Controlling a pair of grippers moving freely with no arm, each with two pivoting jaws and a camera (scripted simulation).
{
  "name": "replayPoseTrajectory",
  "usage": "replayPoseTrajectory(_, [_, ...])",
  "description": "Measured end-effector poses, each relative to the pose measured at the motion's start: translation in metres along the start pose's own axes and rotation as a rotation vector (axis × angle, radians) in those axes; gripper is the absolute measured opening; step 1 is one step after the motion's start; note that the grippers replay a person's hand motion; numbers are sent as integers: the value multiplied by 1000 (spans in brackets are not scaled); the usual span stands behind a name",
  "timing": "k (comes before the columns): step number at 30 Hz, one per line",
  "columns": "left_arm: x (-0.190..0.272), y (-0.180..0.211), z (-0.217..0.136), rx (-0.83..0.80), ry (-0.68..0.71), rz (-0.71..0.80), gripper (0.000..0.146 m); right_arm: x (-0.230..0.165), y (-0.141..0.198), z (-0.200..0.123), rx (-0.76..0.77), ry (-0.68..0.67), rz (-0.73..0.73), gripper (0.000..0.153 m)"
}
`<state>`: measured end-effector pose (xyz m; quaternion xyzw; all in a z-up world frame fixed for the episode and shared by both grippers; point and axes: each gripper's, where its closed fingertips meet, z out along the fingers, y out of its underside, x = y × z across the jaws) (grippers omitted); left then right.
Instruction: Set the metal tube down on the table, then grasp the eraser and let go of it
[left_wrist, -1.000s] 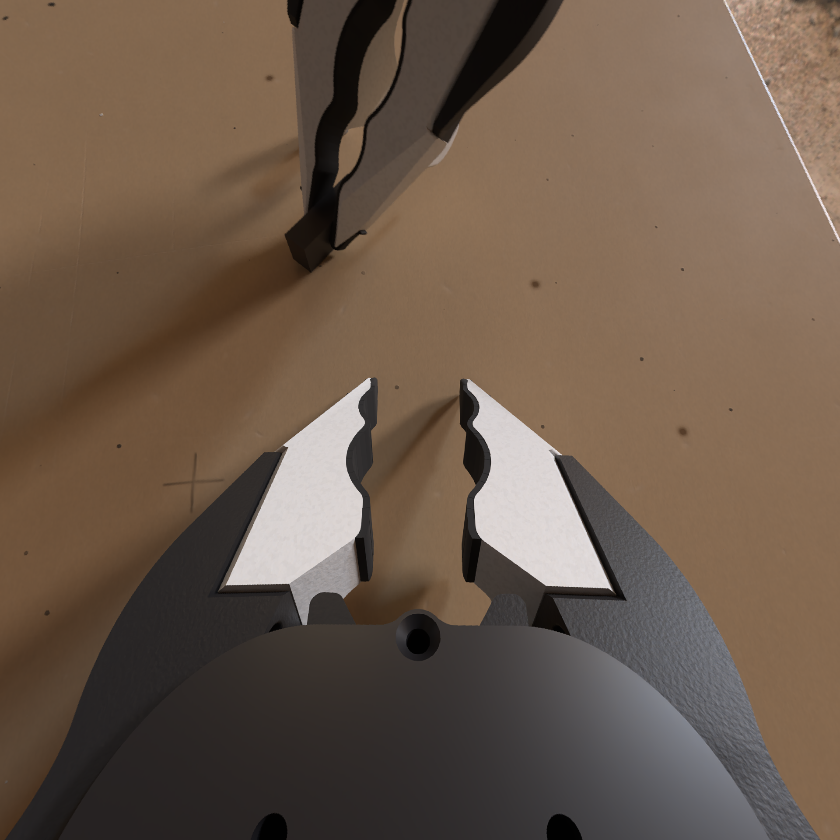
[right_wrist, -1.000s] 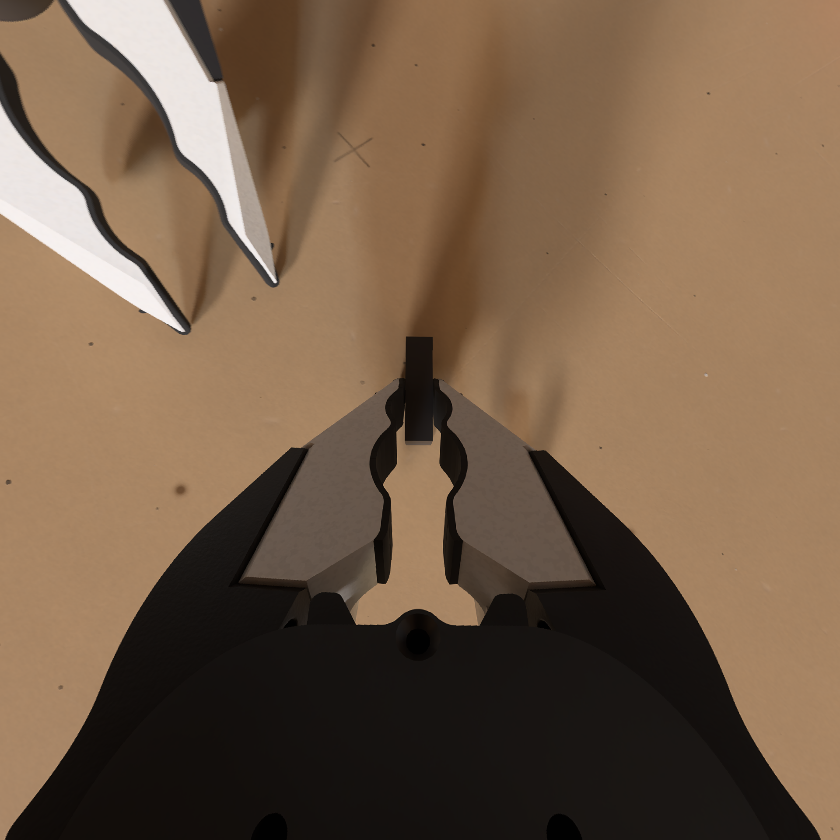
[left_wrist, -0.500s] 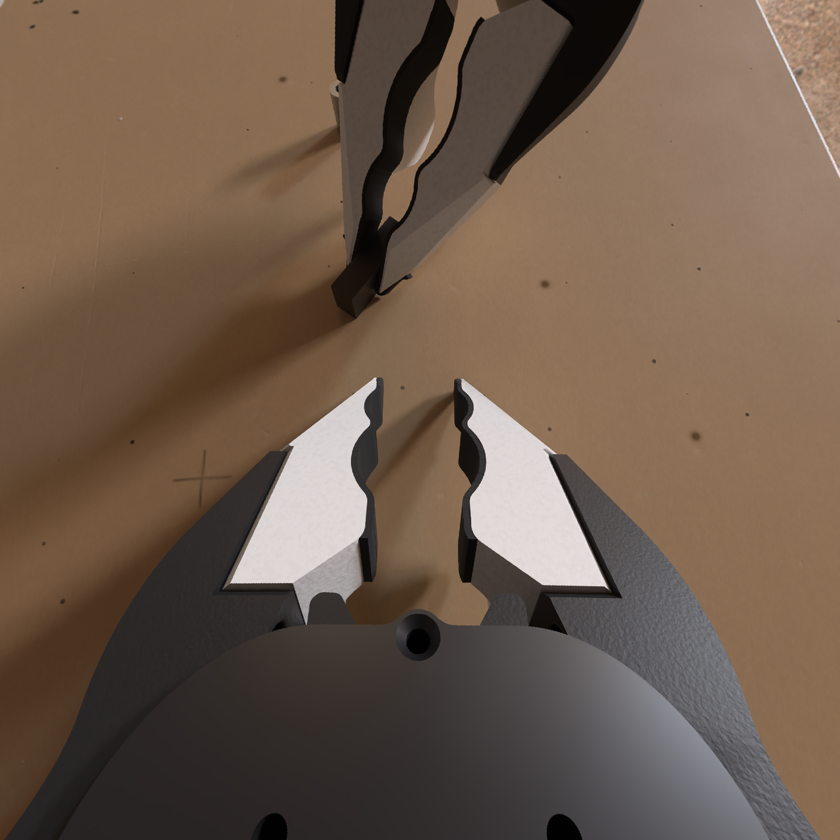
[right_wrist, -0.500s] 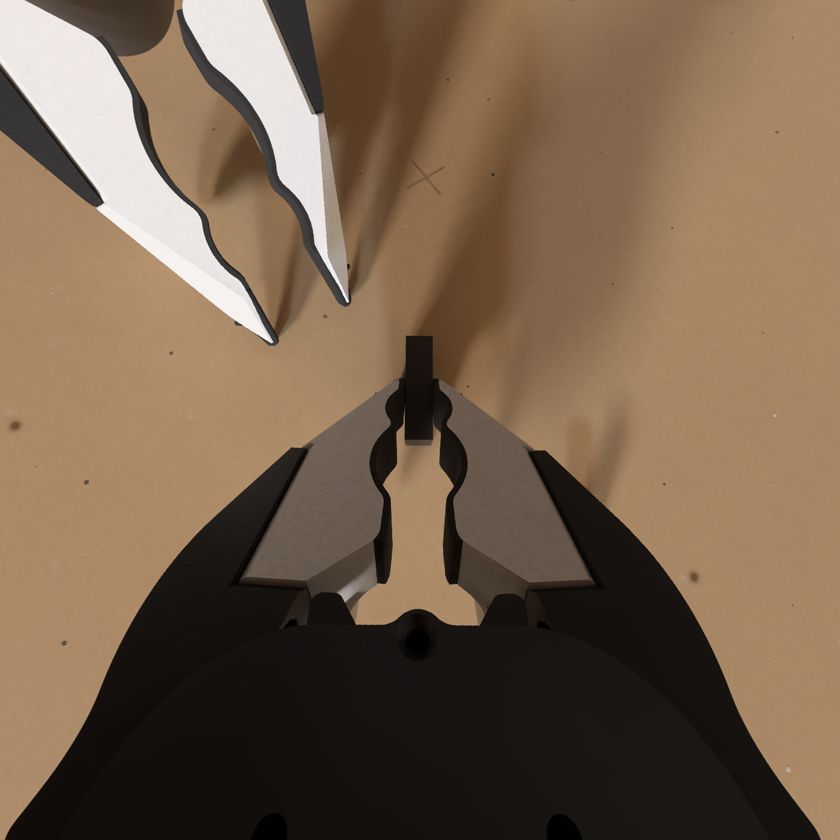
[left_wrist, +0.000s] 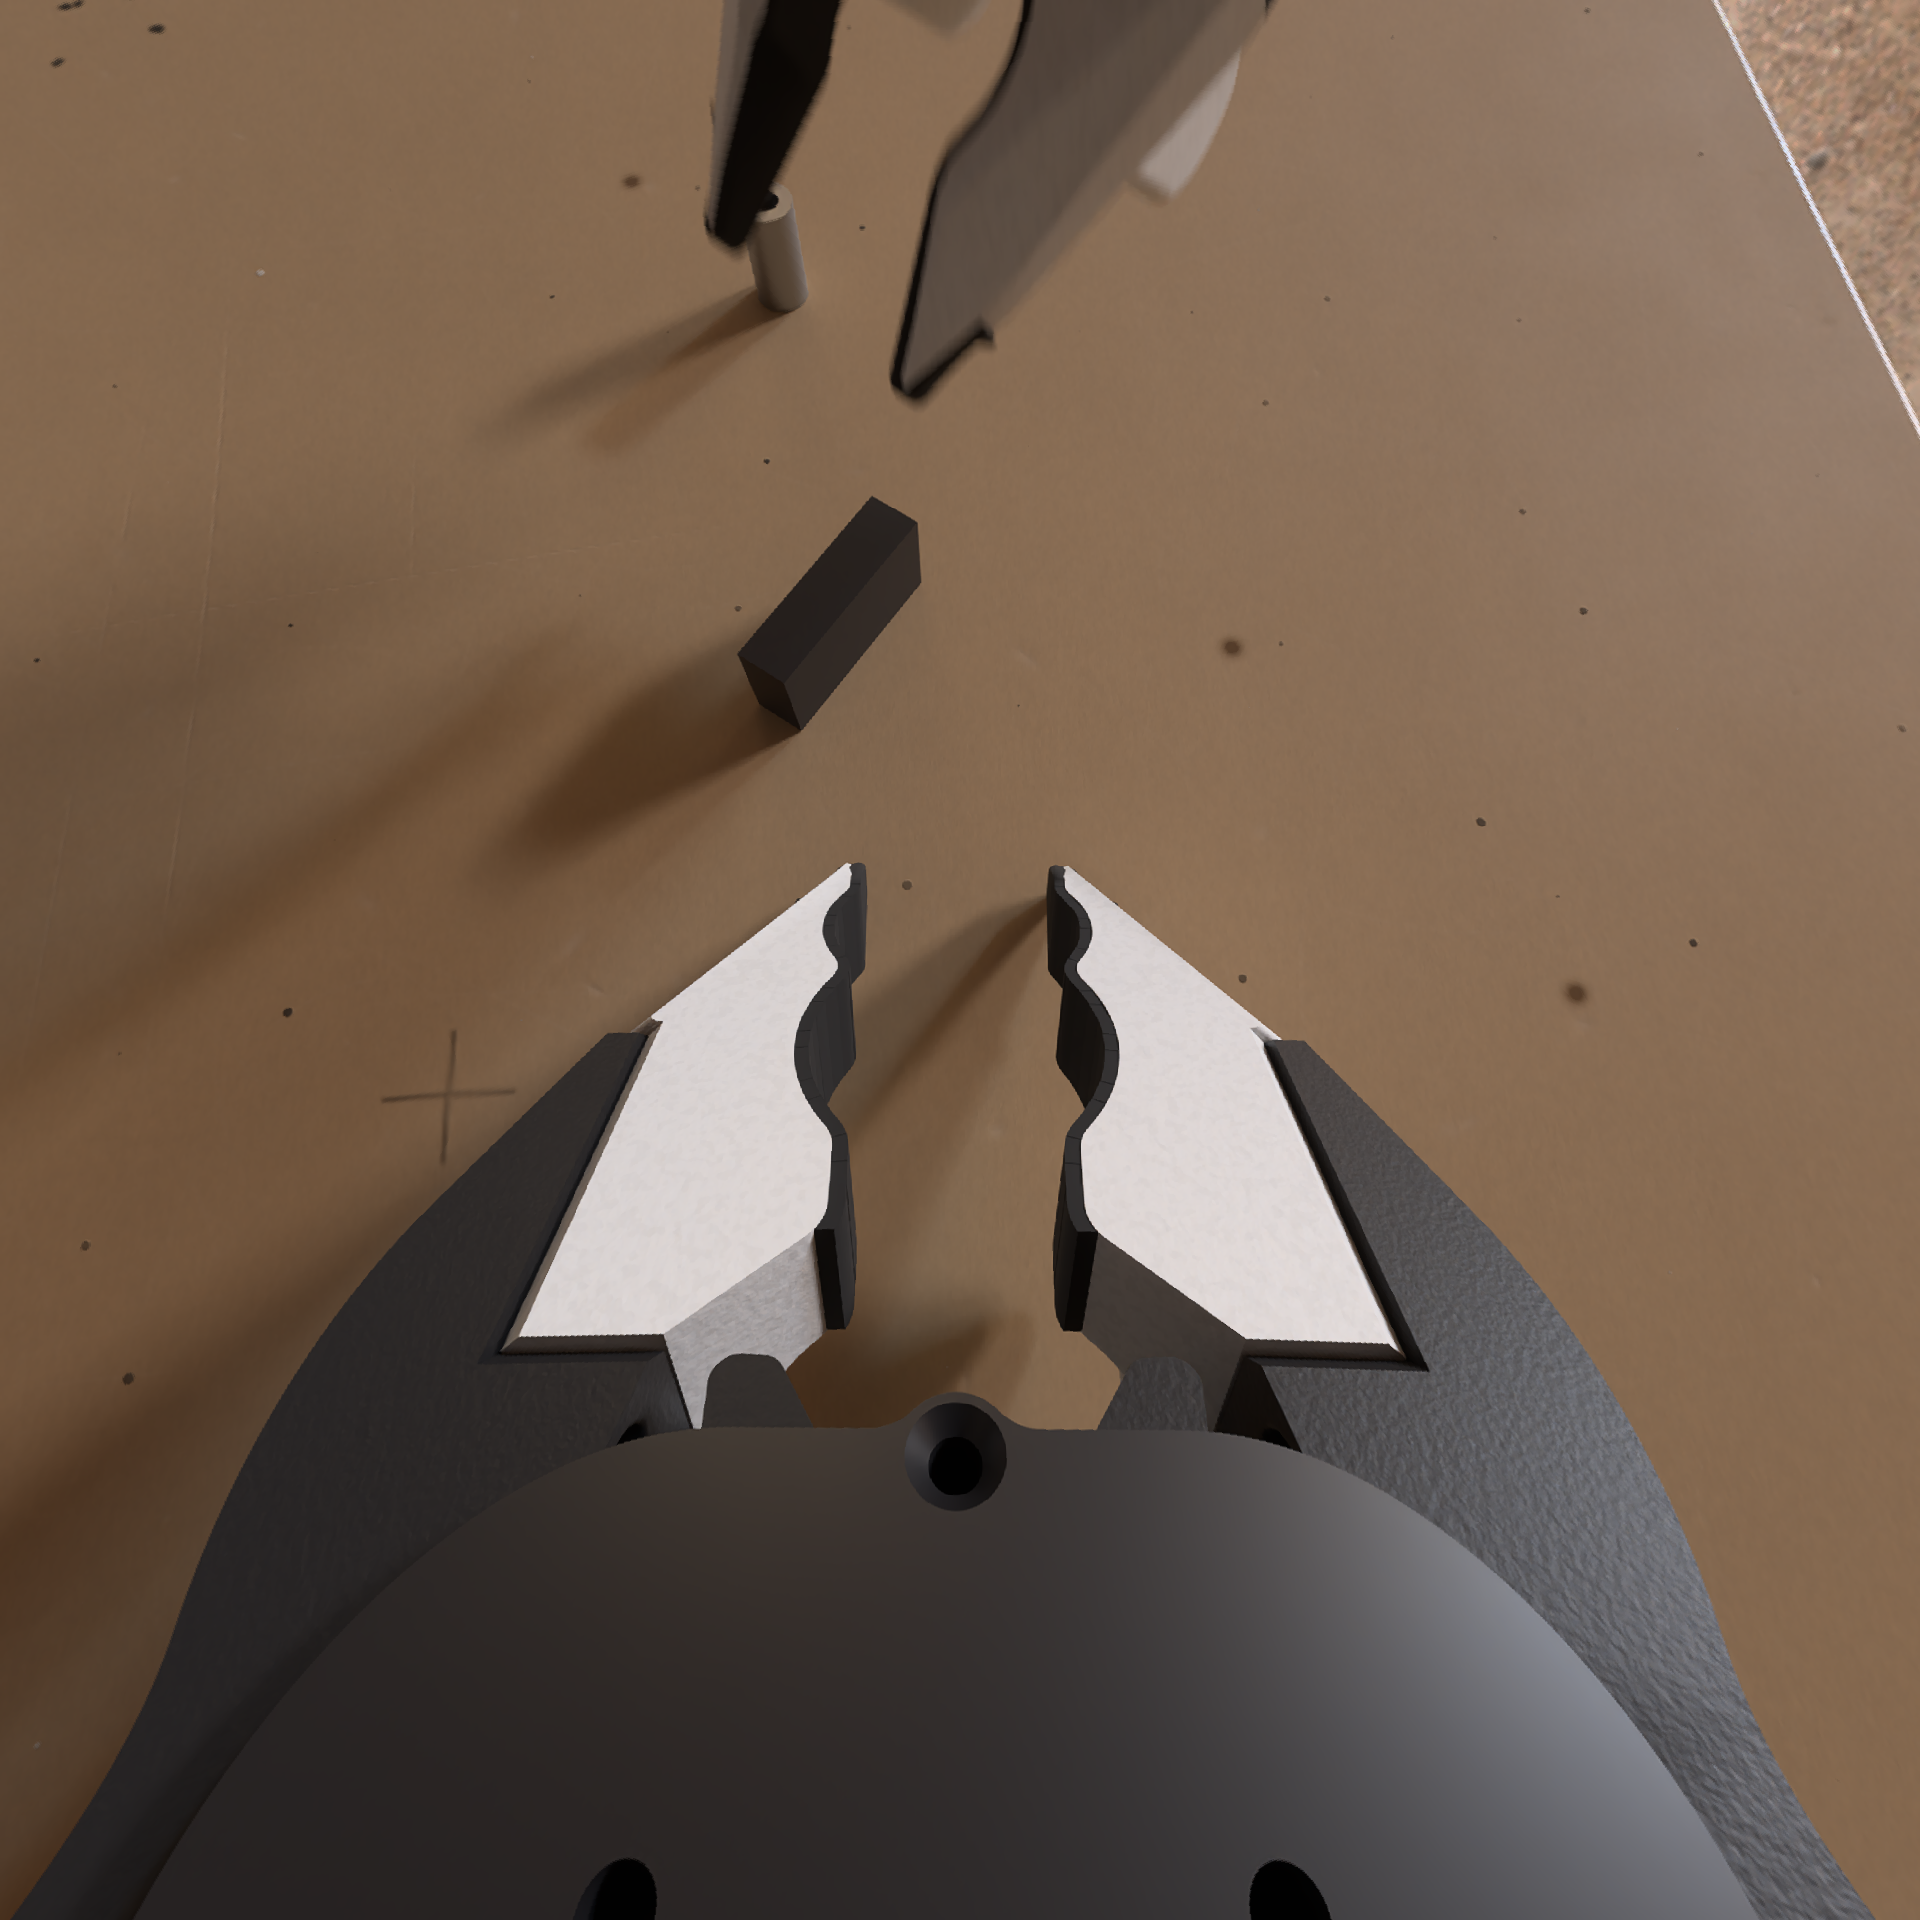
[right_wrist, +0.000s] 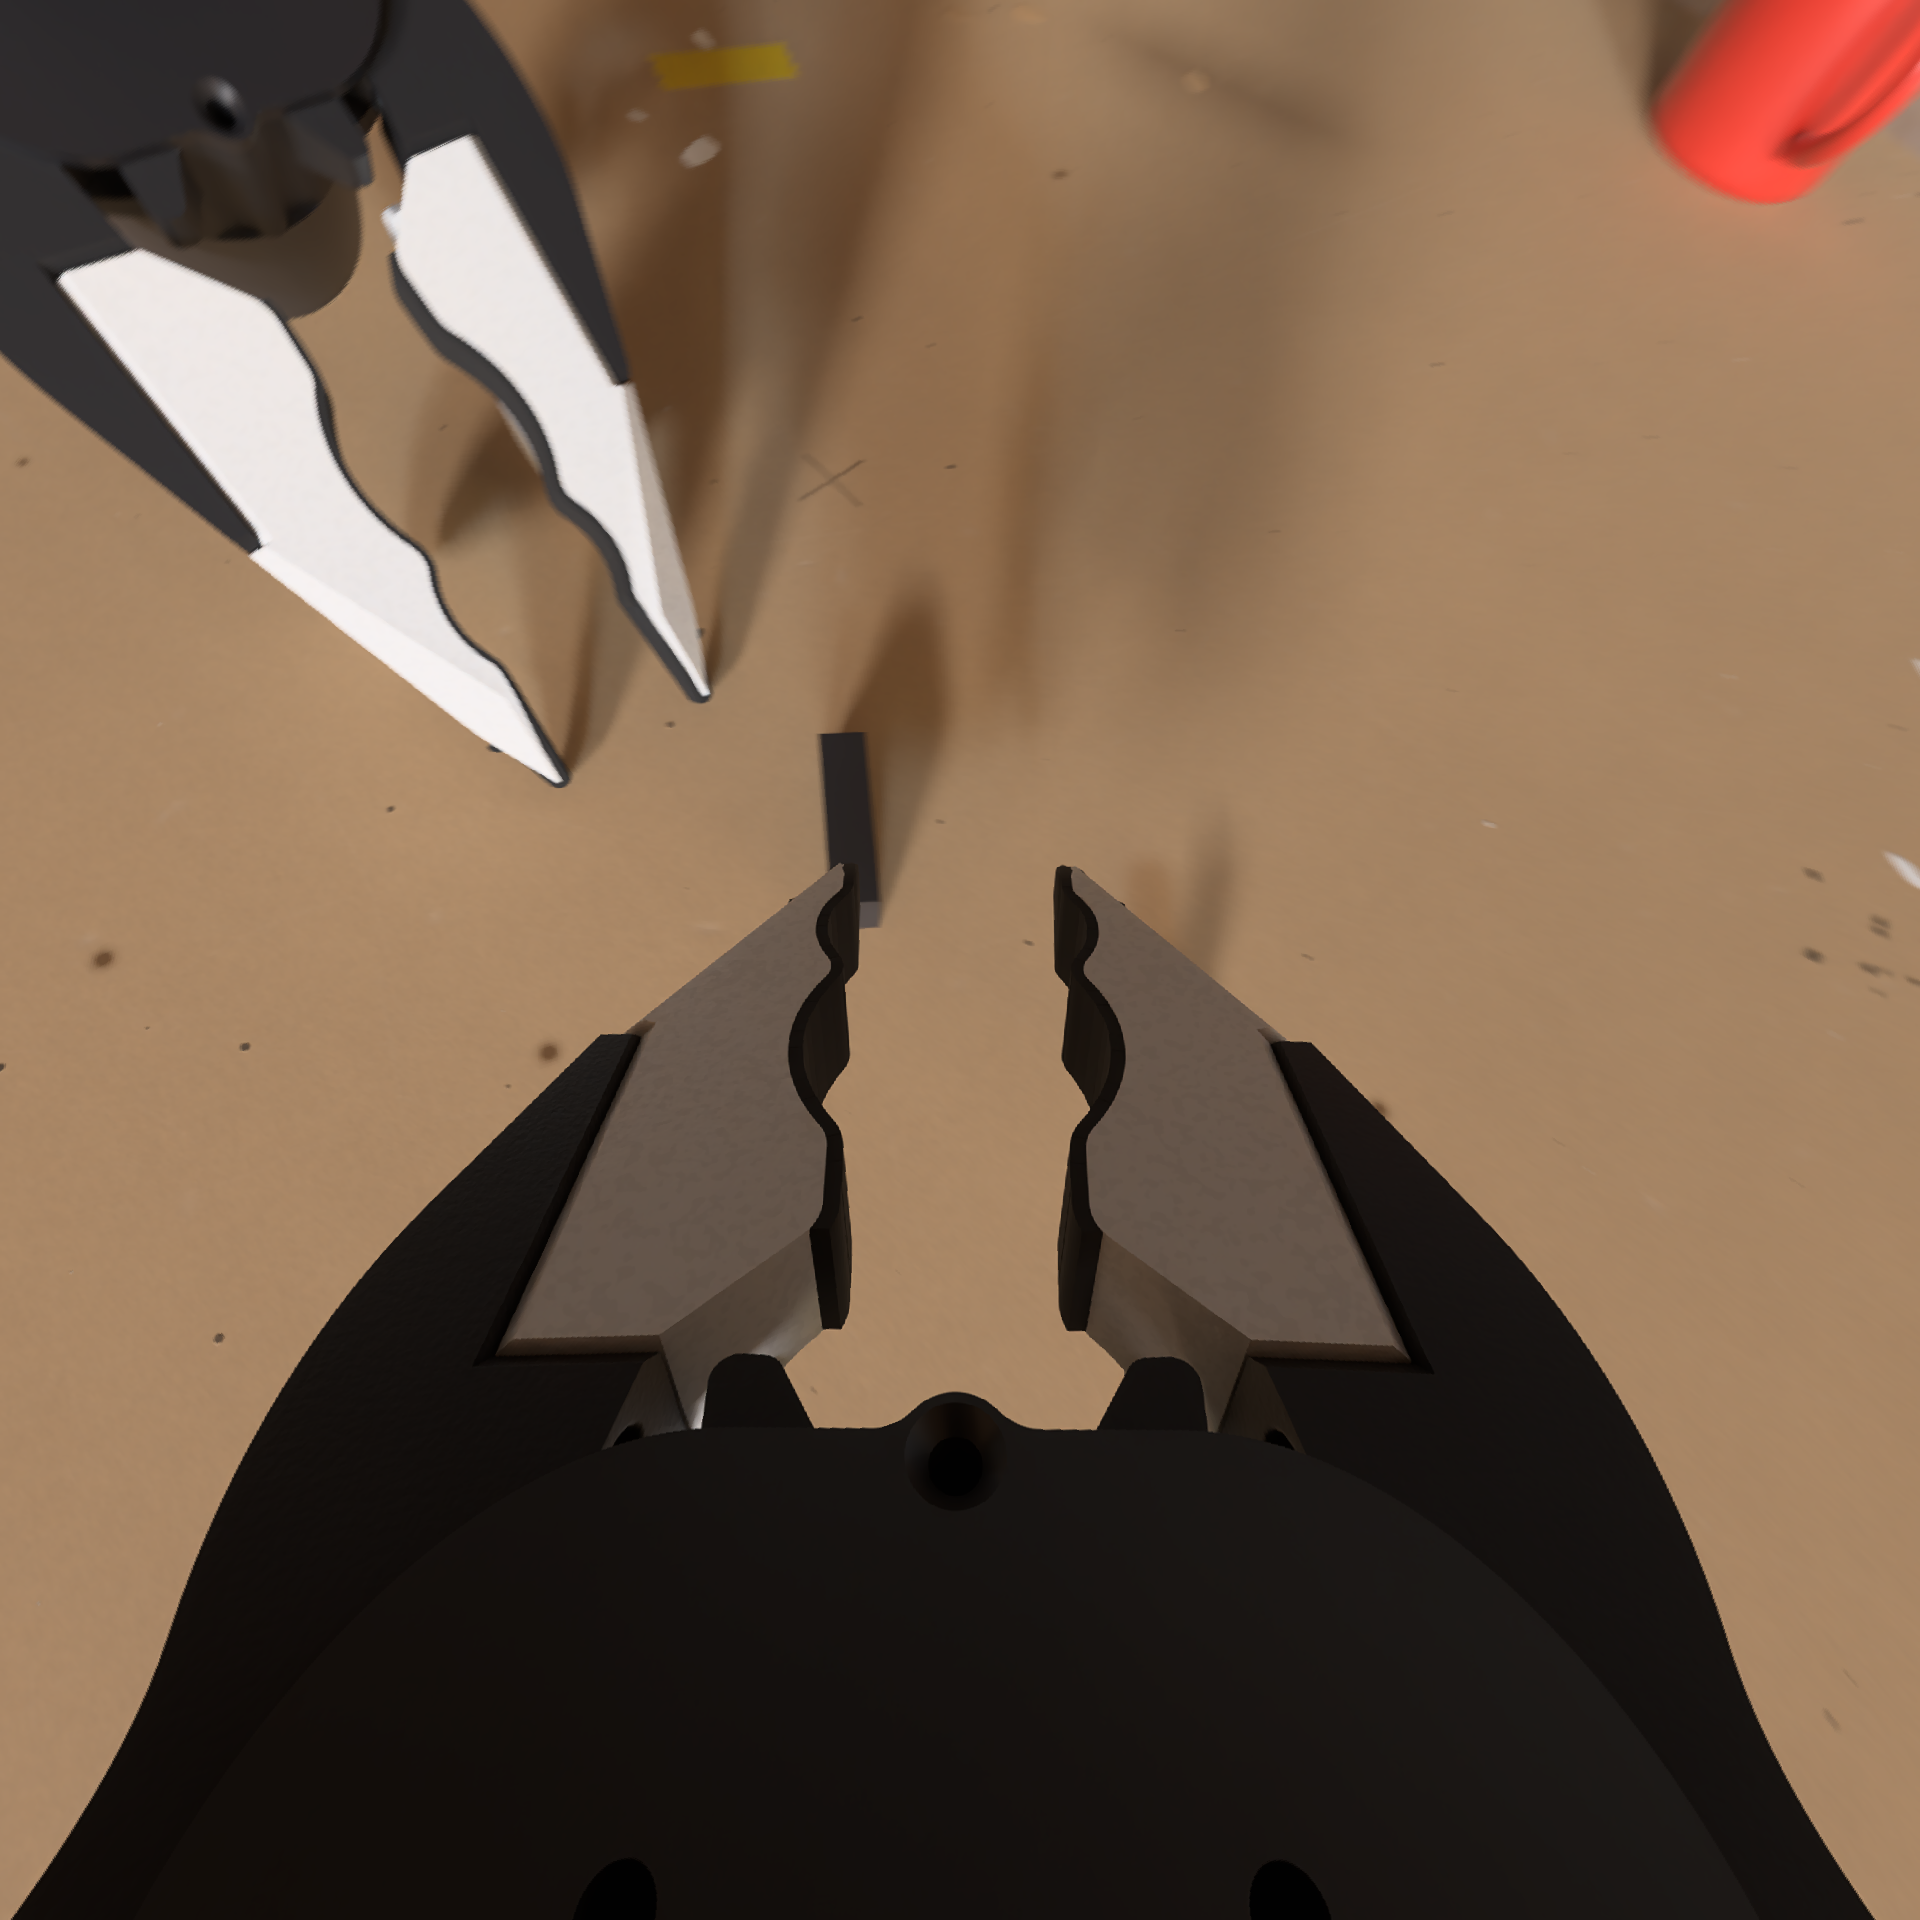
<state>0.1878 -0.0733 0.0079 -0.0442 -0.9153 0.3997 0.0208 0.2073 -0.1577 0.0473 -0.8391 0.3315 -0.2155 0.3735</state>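
The black eraser (left_wrist: 831, 613) lies on the brown table, free of both grippers. In the right wrist view the eraser (right_wrist: 854, 821) is just ahead of my right gripper (right_wrist: 956, 878), beside its left fingertip; the gripper is open and empty. The short metal tube (left_wrist: 779, 249) stands upright on the table farther off. My left gripper (left_wrist: 956, 873) is open and empty, a little short of the eraser. The right gripper (left_wrist: 821, 301) shows raised above the table beyond the eraser. The left gripper (right_wrist: 629, 732) shows at the upper left.
The table's right edge (left_wrist: 1818, 208) runs along the upper right, with speckled floor beyond. A red object (right_wrist: 1787, 104) sits at the far right of the right wrist view, and a strip of yellow tape (right_wrist: 727, 64) lies far back. A pencilled cross (left_wrist: 447, 1091) marks the table.
My right gripper has opened, let go of the eraser and drawn back upward. The eraser now lies on the table. The tube has come into view. The left gripper stays open.
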Motion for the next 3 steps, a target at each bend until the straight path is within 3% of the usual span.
replayPoseTrajectory(3, [0, 0, 0, 0, -4, 2, 35, 20, 1, -16, 13, 68, 26, 38])
